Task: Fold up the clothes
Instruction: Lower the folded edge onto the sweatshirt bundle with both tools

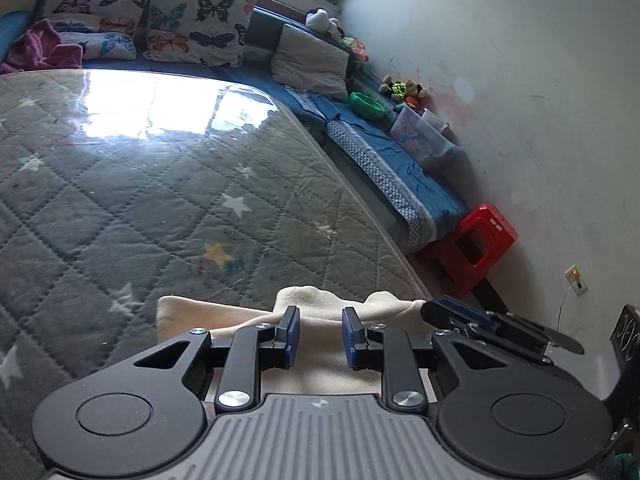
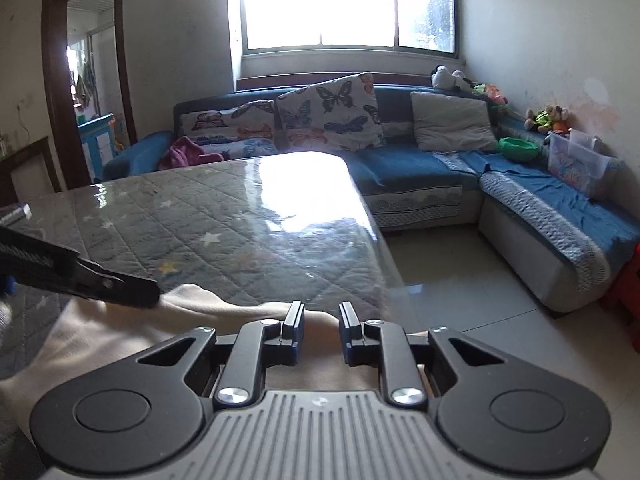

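Basically: both grippers parked over the near edge of a cream garment, nothing gripped yet.

The left gripper (image 1: 320, 330) and right gripper (image 2: 319, 326) each show jaws parted to a narrow gap, only cloth visible through it, no fabric pinched. The cream garment (image 1: 224, 318) lies flat on the glass-topped table (image 1: 160, 184), at its near corner, just under and ahead of both sets of jaws, toward 12 o'clock. Its long axis looks to run 9-to-3 across both views, though the near part is hidden under the tools. In the left view the right tool sits at 3 o'clock; in the right view the left tool sits at 9 o'clock. Both look equally near the far hem, so a two-handed pinch seems likely.
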Action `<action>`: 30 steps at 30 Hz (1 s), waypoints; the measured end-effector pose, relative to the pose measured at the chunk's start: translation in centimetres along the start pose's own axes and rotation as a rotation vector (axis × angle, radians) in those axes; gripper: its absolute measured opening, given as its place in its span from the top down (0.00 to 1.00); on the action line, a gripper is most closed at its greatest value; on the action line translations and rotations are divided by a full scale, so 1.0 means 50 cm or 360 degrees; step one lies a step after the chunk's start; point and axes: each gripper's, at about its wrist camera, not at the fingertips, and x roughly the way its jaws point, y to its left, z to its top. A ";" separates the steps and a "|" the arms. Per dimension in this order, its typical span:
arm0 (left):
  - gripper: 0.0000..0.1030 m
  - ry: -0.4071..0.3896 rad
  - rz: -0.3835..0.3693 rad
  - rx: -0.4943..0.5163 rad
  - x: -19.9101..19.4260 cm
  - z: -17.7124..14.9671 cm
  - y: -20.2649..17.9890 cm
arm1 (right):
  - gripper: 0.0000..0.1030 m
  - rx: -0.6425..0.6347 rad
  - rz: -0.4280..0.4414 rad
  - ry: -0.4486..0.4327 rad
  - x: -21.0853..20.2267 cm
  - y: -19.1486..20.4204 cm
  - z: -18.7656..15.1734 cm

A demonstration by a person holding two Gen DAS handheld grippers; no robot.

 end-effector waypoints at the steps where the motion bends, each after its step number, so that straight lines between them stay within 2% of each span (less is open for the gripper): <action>1: 0.77 0.0007 0.0006 0.0018 0.007 -0.001 -0.003 | 0.81 -0.0021 0.0006 0.0016 0.008 0.006 0.000; 6: 0.77 -0.0003 0.0033 0.0097 0.017 -0.003 -0.013 | 0.79 -0.0060 -0.0026 0.0050 0.036 0.019 -0.012; 11: 0.76 -0.0016 0.0023 0.0075 -0.012 -0.011 -0.010 | 0.67 -0.0056 -0.0008 0.0018 -0.014 0.018 -0.019; 19: 0.76 -0.0019 -0.0051 0.0194 -0.101 -0.094 -0.053 | 0.66 -0.0017 -0.0031 -0.0022 -0.139 0.021 -0.098; 22: 0.76 -0.0049 -0.0027 0.0230 -0.132 -0.135 -0.064 | 0.66 -0.0043 -0.0063 -0.0037 -0.172 0.032 -0.130; 24: 0.75 -0.0056 -0.0027 0.0192 -0.148 -0.155 -0.062 | 0.66 -0.0055 -0.0093 -0.0050 -0.185 0.036 -0.145; 30: 0.75 -0.0070 0.0045 0.0159 -0.162 -0.182 -0.048 | 0.66 0.0000 -0.0074 -0.0126 -0.202 0.066 -0.143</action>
